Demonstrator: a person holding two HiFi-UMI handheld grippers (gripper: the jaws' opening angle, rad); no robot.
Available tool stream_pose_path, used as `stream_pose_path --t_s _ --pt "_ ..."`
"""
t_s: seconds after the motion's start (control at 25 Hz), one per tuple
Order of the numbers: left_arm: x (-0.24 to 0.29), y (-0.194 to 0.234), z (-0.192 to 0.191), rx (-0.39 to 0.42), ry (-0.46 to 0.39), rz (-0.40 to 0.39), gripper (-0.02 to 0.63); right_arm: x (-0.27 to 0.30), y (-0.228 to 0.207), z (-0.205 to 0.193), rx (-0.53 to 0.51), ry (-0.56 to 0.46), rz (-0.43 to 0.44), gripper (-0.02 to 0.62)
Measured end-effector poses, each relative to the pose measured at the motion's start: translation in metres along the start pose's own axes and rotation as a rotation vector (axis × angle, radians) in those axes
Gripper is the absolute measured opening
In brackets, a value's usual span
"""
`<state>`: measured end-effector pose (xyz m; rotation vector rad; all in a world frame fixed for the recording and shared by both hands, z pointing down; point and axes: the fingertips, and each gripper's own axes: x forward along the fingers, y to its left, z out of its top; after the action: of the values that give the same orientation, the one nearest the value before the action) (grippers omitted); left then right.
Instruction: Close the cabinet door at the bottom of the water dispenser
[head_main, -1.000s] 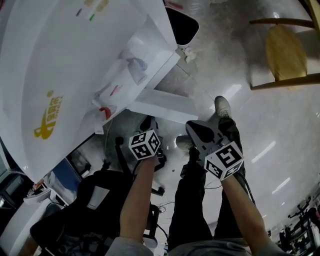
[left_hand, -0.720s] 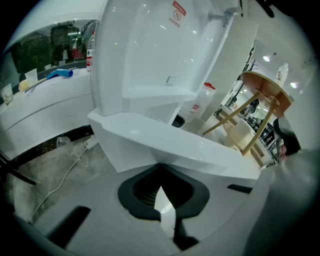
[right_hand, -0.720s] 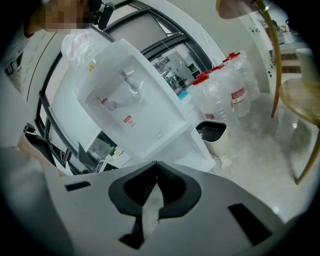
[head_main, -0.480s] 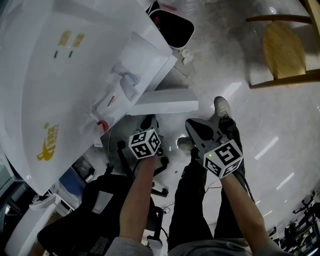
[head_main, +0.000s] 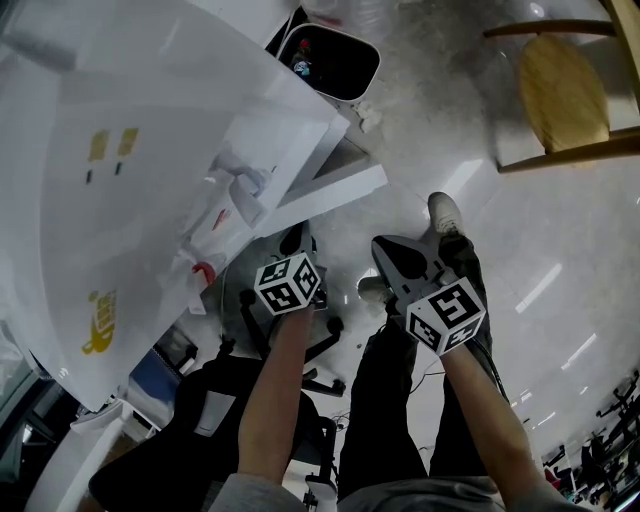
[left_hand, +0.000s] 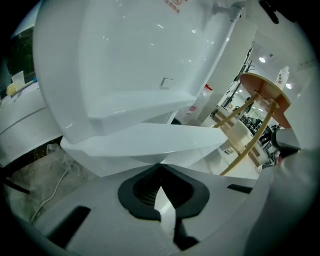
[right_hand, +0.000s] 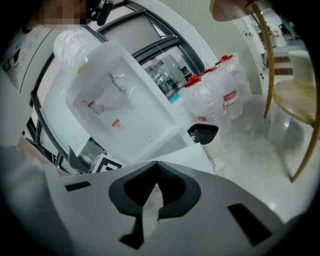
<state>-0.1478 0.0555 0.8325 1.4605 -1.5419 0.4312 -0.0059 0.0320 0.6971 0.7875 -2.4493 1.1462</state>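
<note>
The white water dispenser (head_main: 150, 170) fills the left of the head view. Its bottom cabinet door (head_main: 335, 190) stands partly open, swung out at a narrow angle. My left gripper (head_main: 296, 240) is shut with nothing in it, its tip right at the door's outer face. In the left gripper view the door (left_hand: 150, 142) lies just beyond the closed jaws of the left gripper (left_hand: 161, 165); I cannot tell whether they touch. My right gripper (head_main: 388, 256) hangs to the right of the door, shut and empty. The right gripper view shows the dispenser (right_hand: 115, 115) ahead of the right gripper (right_hand: 156, 164).
A white bin (head_main: 335, 60) with a dark inside stands just beyond the dispenser. A wooden chair (head_main: 570, 100) is at the far right. Large water bottles (right_hand: 220, 100) stand behind the bin. A black office chair base (head_main: 290, 345) and the person's shoe (head_main: 445, 212) are on the floor below.
The cabinet door has swung in towards the dispenser, so its opening is narrower. My left gripper has followed it slightly forward. The right gripper has hardly moved.
</note>
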Motion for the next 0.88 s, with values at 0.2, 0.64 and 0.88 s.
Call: stream_pose_path --t_s 0.2,0.64,0.88 --pt "0.006 0.001 0.009 0.003 -0.007 -0.007 0.006 0.002 -0.004 -0.001 0.015 -0.006 -0.014 0.009" --pt "0.018 0.002 0.027 -0.045 -0.022 -0.001 0.006 0.002 -0.013 0.002 0.024 -0.011 -0.031 0.009" --pt "0.023 0.006 0.039 -0.098 -0.055 0.016 0.006 0.002 -0.017 0.005 0.018 -0.008 -0.037 0.009"
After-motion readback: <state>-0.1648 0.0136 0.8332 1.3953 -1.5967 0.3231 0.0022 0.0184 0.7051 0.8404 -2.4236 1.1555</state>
